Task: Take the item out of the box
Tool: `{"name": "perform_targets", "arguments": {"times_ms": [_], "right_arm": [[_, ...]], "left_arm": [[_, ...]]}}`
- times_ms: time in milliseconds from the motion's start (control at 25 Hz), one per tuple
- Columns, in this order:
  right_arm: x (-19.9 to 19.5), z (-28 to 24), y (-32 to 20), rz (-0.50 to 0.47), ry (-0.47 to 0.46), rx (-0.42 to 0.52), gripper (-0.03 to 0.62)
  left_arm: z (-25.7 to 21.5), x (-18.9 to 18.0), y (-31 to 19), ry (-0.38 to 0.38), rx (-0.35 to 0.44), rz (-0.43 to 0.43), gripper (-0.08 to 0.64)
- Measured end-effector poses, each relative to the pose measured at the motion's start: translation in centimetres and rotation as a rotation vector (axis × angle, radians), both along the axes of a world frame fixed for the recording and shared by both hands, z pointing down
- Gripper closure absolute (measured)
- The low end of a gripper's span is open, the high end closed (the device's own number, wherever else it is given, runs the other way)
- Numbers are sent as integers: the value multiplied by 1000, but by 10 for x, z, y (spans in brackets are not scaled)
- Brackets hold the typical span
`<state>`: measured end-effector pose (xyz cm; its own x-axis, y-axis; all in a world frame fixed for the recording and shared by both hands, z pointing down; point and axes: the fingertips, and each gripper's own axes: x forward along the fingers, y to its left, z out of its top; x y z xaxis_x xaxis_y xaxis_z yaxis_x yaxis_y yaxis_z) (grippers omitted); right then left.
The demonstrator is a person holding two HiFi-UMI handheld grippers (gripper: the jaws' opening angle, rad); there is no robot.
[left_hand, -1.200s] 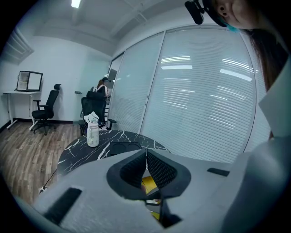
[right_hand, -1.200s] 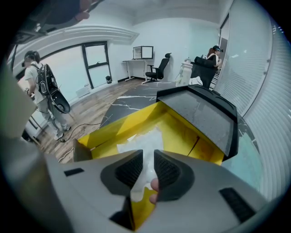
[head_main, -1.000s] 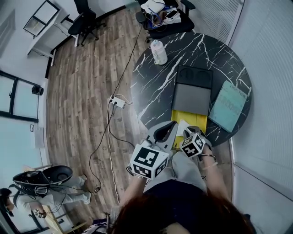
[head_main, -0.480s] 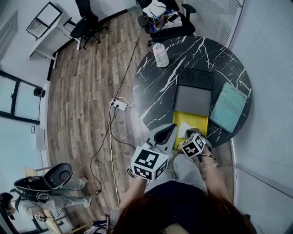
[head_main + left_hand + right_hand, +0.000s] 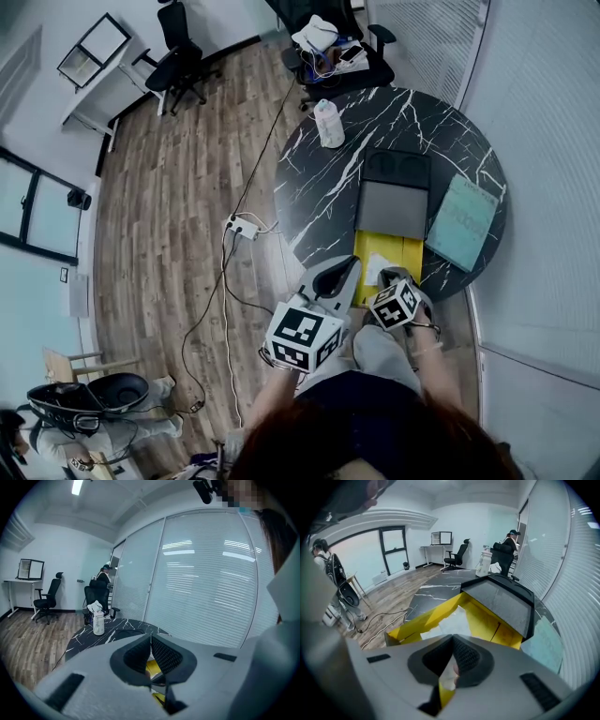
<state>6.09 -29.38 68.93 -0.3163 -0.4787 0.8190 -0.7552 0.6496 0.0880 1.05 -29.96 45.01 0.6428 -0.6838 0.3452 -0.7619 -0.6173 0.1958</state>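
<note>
Head view shows a round black marble desk point(image 5: 328, 187) with a yellow box point(image 5: 398, 251) open at its near edge. A white item point(image 5: 375, 269) lies inside the box, toward its left side. Touching the far end of the box is a grey-and-black case point(image 5: 394, 202), and just to the right of the case lies a flat teal board point(image 5: 464, 220). A white bottle point(image 5: 328, 122) stands upright at the far left rim of the desk, well apart from the box.

The left tool point(image 5: 347, 267) hovers at the near-left edge of the desk, just beside the box's left wall. In the left gripper view this tool point(image 5: 151, 638) has its jaws pressed together at the tips with nothing between them; a patch of the yellow box point(image 5: 153, 667) shows through the gap lower down.

The right tool point(image 5: 392, 275) sits over the near end of the box. In the right gripper view its jaws point(image 5: 451, 638) also meet at the tips, gripping nothing that can be made out; ahead of them the white item point(image 5: 447, 620) rests on the box floor between the yellow walls point(image 5: 487, 620).
</note>
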Motion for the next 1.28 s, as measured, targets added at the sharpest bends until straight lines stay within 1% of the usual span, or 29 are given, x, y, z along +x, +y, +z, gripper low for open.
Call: {"name": "perform_targets", "arguments": {"times_ms": [280, 880, 1280], "right_arm": [[-4, -17, 8, 5, 8, 51, 568], [-3, -72, 23, 79, 20, 211, 568], [-1, -112, 44, 160, -10, 287, 568]], "left_arm": [[-11, -8, 16, 15, 32, 15, 530], [-33, -28, 51, 47, 97, 37, 529], [-47, -38, 81, 68, 132, 62, 531]]}}
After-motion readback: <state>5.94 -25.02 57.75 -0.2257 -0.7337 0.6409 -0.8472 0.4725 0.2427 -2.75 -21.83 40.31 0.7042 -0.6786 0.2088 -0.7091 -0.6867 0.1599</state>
